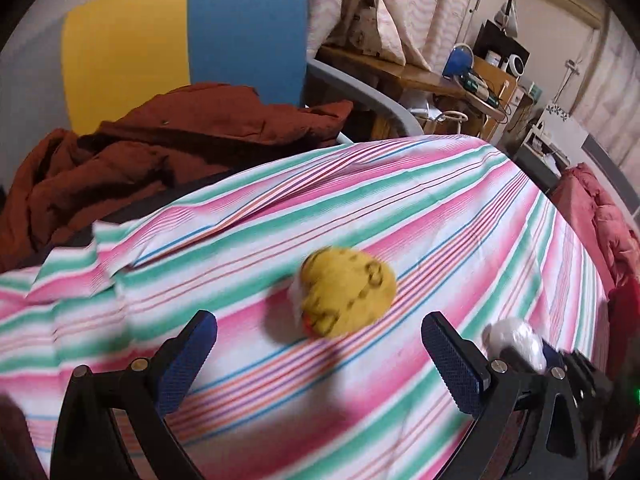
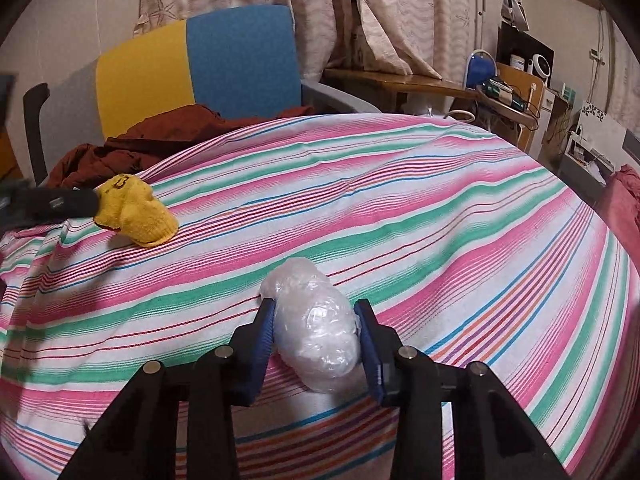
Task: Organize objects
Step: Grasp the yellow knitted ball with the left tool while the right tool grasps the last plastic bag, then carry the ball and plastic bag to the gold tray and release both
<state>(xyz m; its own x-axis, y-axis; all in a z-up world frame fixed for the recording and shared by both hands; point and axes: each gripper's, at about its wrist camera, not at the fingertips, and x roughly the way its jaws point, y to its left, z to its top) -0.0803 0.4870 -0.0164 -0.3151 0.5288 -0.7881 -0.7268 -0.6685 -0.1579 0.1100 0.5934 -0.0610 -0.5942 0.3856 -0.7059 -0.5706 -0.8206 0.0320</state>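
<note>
Right fingers [image 2: 316, 332] clamped on one plastic wad [image 2: 314, 328], left fingers [image 1: 320, 350] apart, one yellow sock [image 1: 346, 294]

Both tools share one build. The left gripper [image 1: 319, 344] has black, matte linkage arms that fork toward two fingers [image 1: 191, 364], each faced with a dark-blue pad carrying a fine knurled grid texture. Round silver pivot pins [image 1: 138, 364] sit at the joints — two on each side. The right gripper [image 2: 316, 320] shows the same black arms, blue textured fingers [image 2: 370, 354] and silver pins [image 2: 224, 352]. In the left wrist view its body is blurred — a small green light [image 1: 636, 391] glows at the edge.
</note>
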